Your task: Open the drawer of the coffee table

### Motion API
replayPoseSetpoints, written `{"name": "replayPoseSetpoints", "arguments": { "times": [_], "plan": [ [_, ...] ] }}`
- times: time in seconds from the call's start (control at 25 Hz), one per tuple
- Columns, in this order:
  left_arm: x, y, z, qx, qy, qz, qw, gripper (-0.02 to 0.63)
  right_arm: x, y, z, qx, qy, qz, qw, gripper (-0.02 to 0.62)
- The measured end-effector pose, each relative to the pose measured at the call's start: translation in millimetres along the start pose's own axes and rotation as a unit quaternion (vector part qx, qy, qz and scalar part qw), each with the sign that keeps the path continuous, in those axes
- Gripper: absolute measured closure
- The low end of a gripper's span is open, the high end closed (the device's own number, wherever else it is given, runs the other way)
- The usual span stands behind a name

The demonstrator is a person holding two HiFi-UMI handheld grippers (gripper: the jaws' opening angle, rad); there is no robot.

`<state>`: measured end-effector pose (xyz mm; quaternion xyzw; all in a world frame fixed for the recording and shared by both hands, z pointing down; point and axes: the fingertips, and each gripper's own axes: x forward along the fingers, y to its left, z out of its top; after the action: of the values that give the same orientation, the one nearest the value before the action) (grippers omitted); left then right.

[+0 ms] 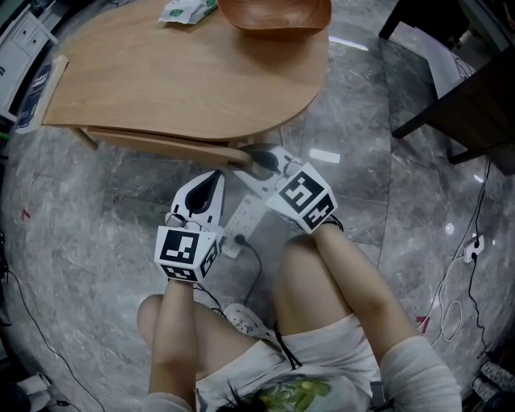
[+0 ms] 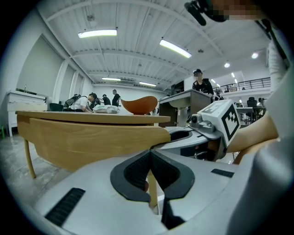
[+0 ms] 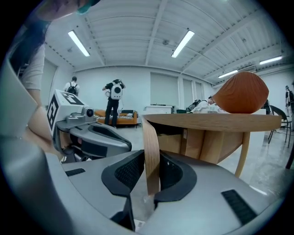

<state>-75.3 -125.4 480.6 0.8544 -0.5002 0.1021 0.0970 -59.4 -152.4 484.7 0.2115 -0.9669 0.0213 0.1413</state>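
**Drawer Pull: Grip Position and Pull Axis**

We start with the coffee table (image 1: 185, 80), which stands ahead of the person on the grey stone floor, with its rounded end nearest the knees. A wooden bowl (image 1: 273, 12) rests at its far edge.

The drawer front (image 1: 161, 145) is a curved wooden panel under the tabletop's near edge. In the head view its long axis runs from the left across to the rounded end on the right. The right gripper view shows a dark gap behind the panel, so we judge the drawer to be slightly ajar and not yet drawn out.

The right gripper (image 1: 261, 158) is at the right-hand end of that panel. Its jaws are pinching the panel's end edge, with one pad against each face of the wood. It points slightly downward, toward the table.

The left gripper (image 1: 216, 179) hangs just beside the right one, near the same panel but clear of it. Its jaws are pressed together with nothing between them.

The right hand has the grip, so the pull falls to it. We judge the pull direction to be back toward the person's body, across the panel's long axis. Because the grip is at one end, the drawer may skew on an uneven pull.
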Motion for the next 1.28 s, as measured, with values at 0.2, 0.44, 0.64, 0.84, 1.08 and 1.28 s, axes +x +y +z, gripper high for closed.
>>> {"name": "replayPoseSetpoints", "arguments": {
  "times": [0.2, 0.44, 0.64, 0.84, 1.08, 1.28],
  "plan": [
    [-7, 7, -3, -0.016, -0.002, 0.004, 0.9999, 0.597, 0, 0, -1, 0.014, 0.001, -0.001, 1.000, 0.505],
    [-15, 19, 5, -0.039, -0.020, 0.014, 0.9989, 0.597, -3, 17, -1, 0.009, 0.007, 0.028, 1.000, 0.508],
    [-18, 19, 12, -0.045, -0.032, 0.014, 0.9984, 0.597, -4, 25, -2, 0.009, 0.018, 0.038, 0.999, 0.508],
    [-20, 16, 10, -0.040, -0.034, 0.007, 0.9986, 0.597, -5, 32, -4, 0.005, 0.028, 0.052, 0.998, 0.511],
    [-23, 12, 19, -0.024, -0.040, -0.009, 0.9989, 0.597, -6, 32, -4, 0.008, 0.026, 0.052, 0.998, 0.509],
    [-36, 16, 40, 0.043, -0.035, -0.018, 0.9983, 0.595, -6, 32, -3, 0.006, 0.025, 0.049, 0.998, 0.509]
  ]
}}
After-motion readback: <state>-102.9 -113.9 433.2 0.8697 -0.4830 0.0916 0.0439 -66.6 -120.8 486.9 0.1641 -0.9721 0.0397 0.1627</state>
